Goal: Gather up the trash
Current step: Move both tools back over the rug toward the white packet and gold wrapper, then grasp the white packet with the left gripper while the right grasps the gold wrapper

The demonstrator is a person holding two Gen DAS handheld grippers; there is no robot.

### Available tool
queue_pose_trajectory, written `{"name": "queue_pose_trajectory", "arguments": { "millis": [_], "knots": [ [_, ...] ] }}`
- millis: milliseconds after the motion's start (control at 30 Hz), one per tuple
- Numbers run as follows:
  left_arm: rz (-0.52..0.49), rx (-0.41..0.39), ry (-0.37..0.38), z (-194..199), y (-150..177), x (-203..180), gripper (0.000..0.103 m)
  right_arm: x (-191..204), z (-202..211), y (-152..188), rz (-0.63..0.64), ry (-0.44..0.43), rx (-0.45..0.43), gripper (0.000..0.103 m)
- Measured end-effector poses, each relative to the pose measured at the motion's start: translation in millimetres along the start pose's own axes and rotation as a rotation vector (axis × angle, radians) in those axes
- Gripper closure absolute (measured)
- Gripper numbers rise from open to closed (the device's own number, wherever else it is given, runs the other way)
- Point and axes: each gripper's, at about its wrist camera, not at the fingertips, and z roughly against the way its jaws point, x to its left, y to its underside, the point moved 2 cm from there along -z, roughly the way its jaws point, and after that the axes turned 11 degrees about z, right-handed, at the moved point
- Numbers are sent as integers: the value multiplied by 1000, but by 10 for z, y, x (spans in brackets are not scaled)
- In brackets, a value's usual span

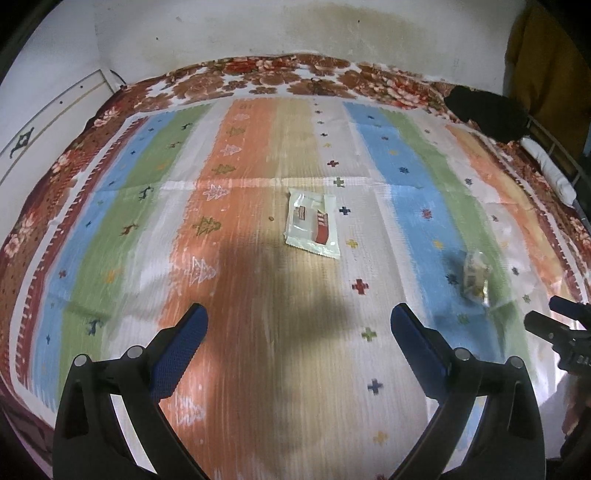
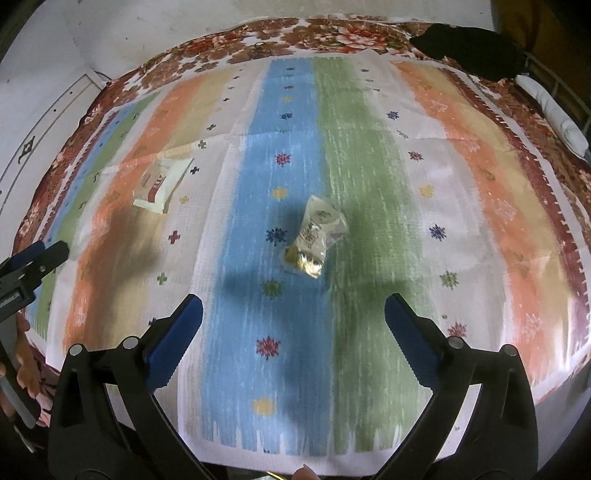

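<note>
A flat white wrapper with red print lies on the striped mat, ahead of my left gripper, which is open and empty above the mat. The wrapper also shows in the right wrist view at the left. A crumpled clear-and-gold wrapper lies on the blue and green stripes, just ahead of my right gripper, which is open and empty. This crumpled wrapper shows blurred in the left wrist view at the right. The right gripper's tips show at the left view's right edge.
The striped mat covers a bed with a floral blanket. A black cloth and a white roll lie at the far right corner. A white wall stands behind. The other gripper shows at the left edge.
</note>
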Motion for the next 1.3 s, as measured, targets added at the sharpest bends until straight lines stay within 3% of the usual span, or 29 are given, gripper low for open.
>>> {"name": "queue_pose_trajectory", "arguments": {
  "millis": [433,533,700,833,900,933,967,1000,1033,1067,1300],
  "knots": [
    [83,87,5,-690,-376,82,6,-120,-484,-324,-29,-32,54,9],
    [119,115,45,-886,-454,81,6,-178,-607,-339,-29,-31,75,11],
    [164,131,69,-1144,-504,109,8,-287,-823,-364,-38,-24,109,20],
    [188,114,168,-1250,-504,93,13,-309,-961,-368,-33,-29,129,34],
    [149,123,132,-1346,-488,35,22,-295,-980,-365,-20,-27,121,54],
    [133,133,120,-1396,-477,5,29,-275,-990,-362,-4,-27,124,57],
    [125,142,118,-1428,-467,-13,41,-241,-997,-358,15,-36,129,66],
    [122,153,131,-1452,-455,-32,46,-222,-993,-352,25,-37,129,75],
    [120,163,140,-1467,-446,-47,60,-214,-989,-348,32,-28,130,76],
    [117,174,140,-1479,-438,-59,83,-214,-985,-339,35,-14,131,80],
    [42,139,119,-1285,-409,-154,87,-239,-862,-298,53,15,114,94]
  ]
}}
